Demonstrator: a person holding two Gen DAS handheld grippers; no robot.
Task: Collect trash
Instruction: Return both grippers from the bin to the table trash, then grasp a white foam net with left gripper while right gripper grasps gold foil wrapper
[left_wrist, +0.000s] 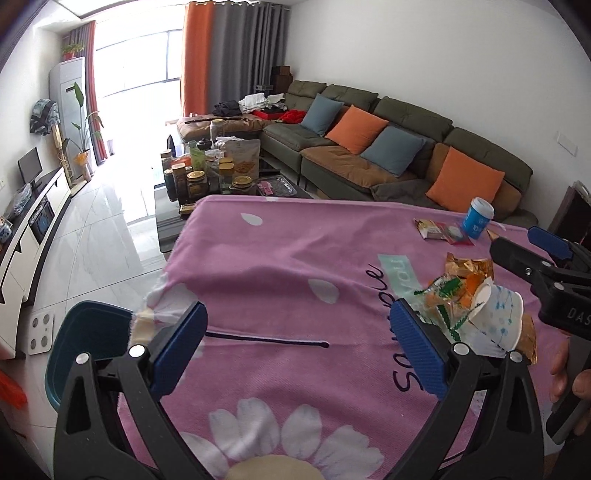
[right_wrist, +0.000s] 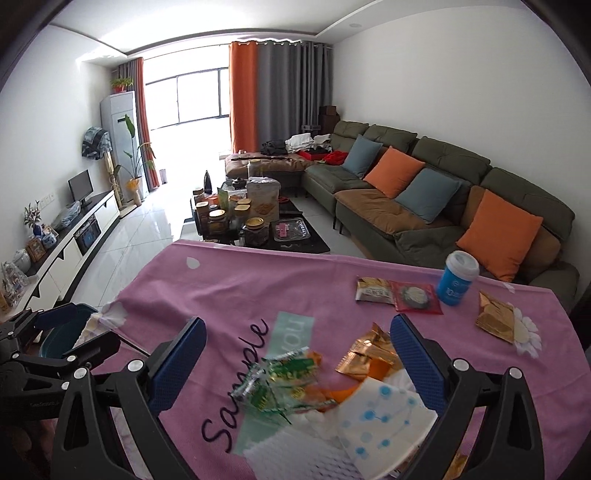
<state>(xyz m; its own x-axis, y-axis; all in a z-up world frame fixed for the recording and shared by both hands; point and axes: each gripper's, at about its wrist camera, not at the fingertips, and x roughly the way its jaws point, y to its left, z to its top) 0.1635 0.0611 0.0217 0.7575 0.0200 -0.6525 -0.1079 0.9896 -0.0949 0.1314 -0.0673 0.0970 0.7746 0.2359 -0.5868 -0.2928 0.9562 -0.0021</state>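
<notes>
A pile of trash lies on the pink flowered tablecloth: a green-and-orange clear wrapper, a gold wrapper, a crushed white paper cup with blue dots and white tissue. My right gripper is open and hovers over this pile, gripping nothing. My left gripper is open over bare cloth, left of the same wrapper and paper cup. The right gripper shows at the right edge of the left wrist view.
A blue cup with a white lid stands at the table's far right, beside a brown packet, a red packet and another gold wrapper. A teal bin sits on the floor off the table's left corner. Beyond are a cluttered coffee table and a sofa.
</notes>
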